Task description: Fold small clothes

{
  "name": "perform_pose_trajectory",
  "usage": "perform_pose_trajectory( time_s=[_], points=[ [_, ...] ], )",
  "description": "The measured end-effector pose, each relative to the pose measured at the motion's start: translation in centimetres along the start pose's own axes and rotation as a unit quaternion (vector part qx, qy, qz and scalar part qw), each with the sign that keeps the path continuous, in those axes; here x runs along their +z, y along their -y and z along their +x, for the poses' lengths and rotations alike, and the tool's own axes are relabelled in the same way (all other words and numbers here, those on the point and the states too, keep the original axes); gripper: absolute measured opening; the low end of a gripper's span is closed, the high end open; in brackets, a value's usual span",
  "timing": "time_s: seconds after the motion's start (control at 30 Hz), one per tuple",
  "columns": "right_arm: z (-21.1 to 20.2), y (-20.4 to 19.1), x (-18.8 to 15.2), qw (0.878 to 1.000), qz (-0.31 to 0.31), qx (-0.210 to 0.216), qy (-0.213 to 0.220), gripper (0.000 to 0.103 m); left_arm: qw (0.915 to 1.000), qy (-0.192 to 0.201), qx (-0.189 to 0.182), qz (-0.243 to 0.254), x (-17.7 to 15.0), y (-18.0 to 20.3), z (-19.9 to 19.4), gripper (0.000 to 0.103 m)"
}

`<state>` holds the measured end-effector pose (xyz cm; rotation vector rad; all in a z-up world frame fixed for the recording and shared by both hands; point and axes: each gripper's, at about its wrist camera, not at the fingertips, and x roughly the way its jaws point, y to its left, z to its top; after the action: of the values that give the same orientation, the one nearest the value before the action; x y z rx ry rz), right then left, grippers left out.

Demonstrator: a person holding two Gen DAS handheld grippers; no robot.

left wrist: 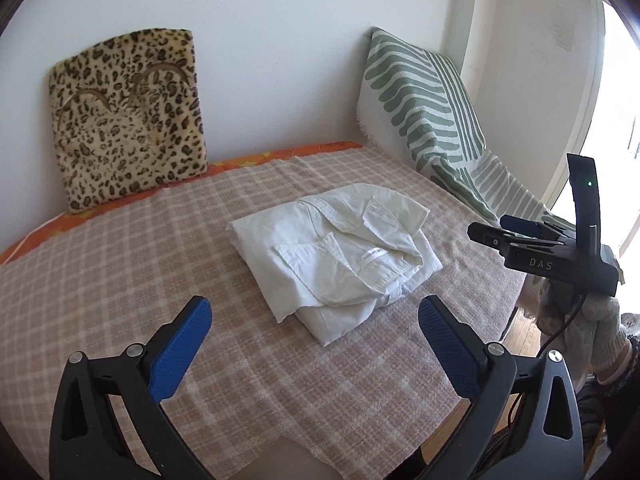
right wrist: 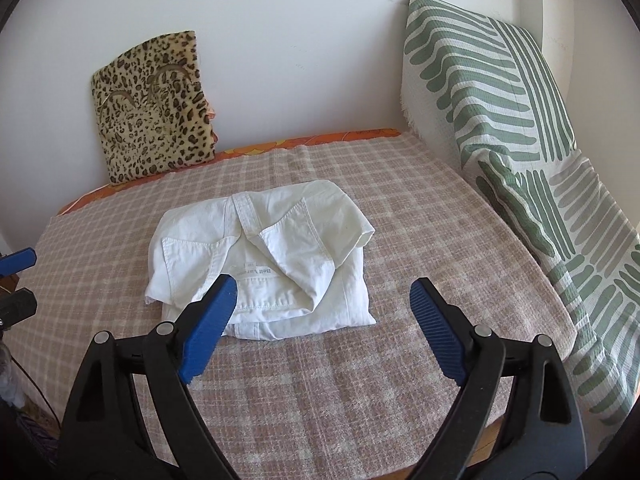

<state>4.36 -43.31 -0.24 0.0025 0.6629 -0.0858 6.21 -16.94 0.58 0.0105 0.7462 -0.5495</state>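
Leftmost, a leopard-print cushion [left wrist: 128,120] leans upright against the white wall [left wrist: 280,40] at the far edge of the bed [left wrist: 100,260], which is covered with a pink-and-beige checked blanket; an orange sheet [left wrist: 320,147] shows along its far side. Near the middle of the blanket lies the white garment [left wrist: 332,252], folded into a compact bundle with a label facing up, touched by neither tool. The left gripper [left wrist: 316,344] hangs just short of the bundle, its blue fingers [left wrist: 180,352] spread wide apart with nothing between them. The right gripper [right wrist: 324,328] sits close to the near edge of the garment, fingers likewise wide apart and empty; one blue pad overlaps the cloth in its own view, though whether it touches cannot be told. Further right, a green-striped pillow [left wrist: 424,112] leans in the corner. At the far right, a gloved hand [left wrist: 588,320] grips the right tool's handle.
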Motion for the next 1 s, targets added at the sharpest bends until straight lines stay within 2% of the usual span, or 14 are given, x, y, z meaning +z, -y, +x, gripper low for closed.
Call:
perform_pose_trajectory(
  time_s=[0.07,0.27,0.5,1.0],
  points=[
    [0.0,0.3,-0.1,1.000,0.010,0.001,0.003,0.091,0.9998,-0.006,-0.010,-0.016,-0.1,-0.3,0.2,0.103],
    [-0.1,1.2,-0.1,1.000,0.029,-0.001,0.007,0.091,0.9996,-0.011,-0.005,-0.026,-0.4,-0.3,0.5,0.103],
    [-0.1,1.8,-0.1,0.999,0.037,-0.007,0.008,0.091,0.9997,-0.010,0.019,-0.011,-0.8,0.1,0.6,0.103],
    [0.0,2.0,-0.1,0.999,0.044,-0.002,0.006,0.091,0.9996,-0.018,0.019,-0.005,-1.2,0.3,1.3,0.103]
  ],
)
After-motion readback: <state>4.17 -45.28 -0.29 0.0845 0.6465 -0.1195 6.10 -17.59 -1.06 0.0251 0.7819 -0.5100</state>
